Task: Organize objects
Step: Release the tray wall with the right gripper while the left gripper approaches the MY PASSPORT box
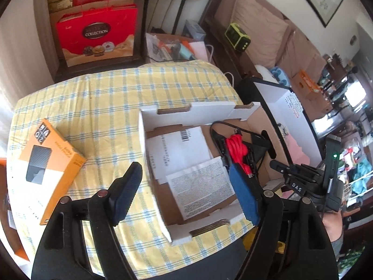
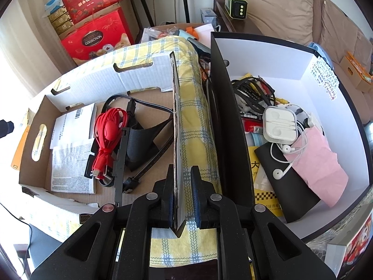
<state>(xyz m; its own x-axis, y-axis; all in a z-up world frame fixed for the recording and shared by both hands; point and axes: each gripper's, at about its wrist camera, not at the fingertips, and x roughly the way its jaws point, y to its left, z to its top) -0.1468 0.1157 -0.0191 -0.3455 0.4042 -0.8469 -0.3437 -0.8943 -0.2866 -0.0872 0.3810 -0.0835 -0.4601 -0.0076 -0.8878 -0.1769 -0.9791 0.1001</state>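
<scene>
Cardboard tray (image 2: 70, 86) sits on the checked-cloth bench (image 1: 105, 93), holding a red cable (image 2: 107, 133) and leaflets (image 2: 72, 170). Right gripper (image 2: 183, 196) pinches the tray's side wall. Left gripper (image 1: 184, 196) hangs spread wide above the tray's near edge.

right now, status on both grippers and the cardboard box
Left gripper open, empty, over the cardboard box. Right gripper pinching the box's side wall. Red cable and papers inside. Nothing in the way.
</scene>
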